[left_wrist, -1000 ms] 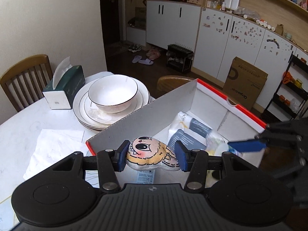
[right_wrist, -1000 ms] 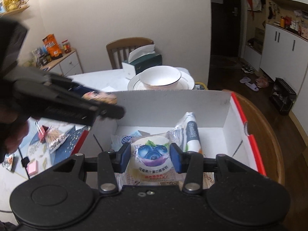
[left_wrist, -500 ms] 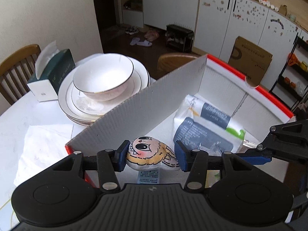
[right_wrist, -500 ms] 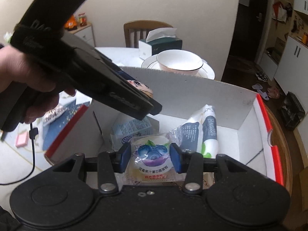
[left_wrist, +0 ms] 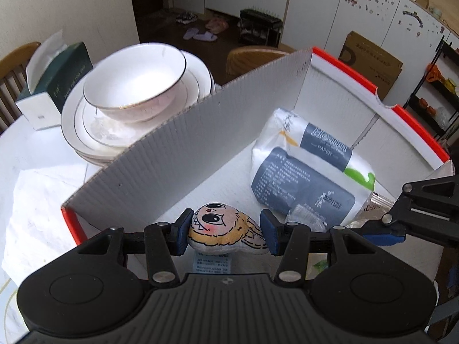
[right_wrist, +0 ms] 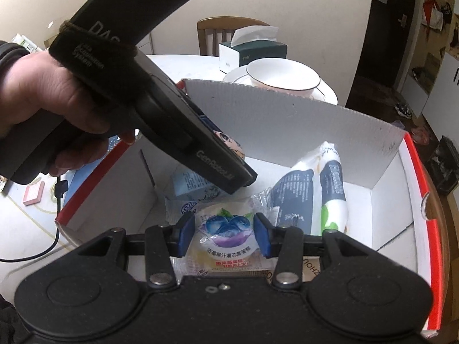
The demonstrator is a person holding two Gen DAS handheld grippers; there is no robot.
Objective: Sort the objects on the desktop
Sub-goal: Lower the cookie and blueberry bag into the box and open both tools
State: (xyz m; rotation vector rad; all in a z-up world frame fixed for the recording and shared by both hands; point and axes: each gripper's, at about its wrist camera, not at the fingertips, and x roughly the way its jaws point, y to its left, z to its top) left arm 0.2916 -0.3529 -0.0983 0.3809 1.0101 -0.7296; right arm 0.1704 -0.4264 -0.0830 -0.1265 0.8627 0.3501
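- Sitting on the white round table (left_wrist: pixel 17 154) is the big thing here: a white corrugated box (left_wrist: pixel 178 154) with a red rim, open on top.
- Behind the box's far wall there's a stack of white plates (left_wrist: pixel 74 132) with a white bowl (left_wrist: pixel 134 86) on it, and a dark green tissue box (left_wrist: pixel 60 80) just beside them.
- Inside the box, toward the right side, lies a white and grey-blue tissue pack (left_wrist: pixel 304 166) — the word PAPER is printed on it.
- Near the left inside corner there's a light blue carton (right_wrist: pixel 189 183), partly hidden behind the other gripper in the right wrist view.
- Left gripper (left_wrist: pixel 226 233) is clenched on a small plush cartoon face (left_wrist: pixel 223 232), both blue pads pressing its sides, held over the box floor near the left end. A person's hand (right_wrist: pixel 43 109) wraps the handle.
- Right gripper (right_wrist: pixel 225 236) is grasping a blueberry cake packet (right_wrist: pixel 226 240) — clear wrapper, blueberries printed on it. It's over the inside of the box too, near the front edge, close to the tissue pack.
- Out on the table left of the box: a pink notepad (right_wrist: pixel 33 195) and a black cable (right_wrist: pixel 54 229).
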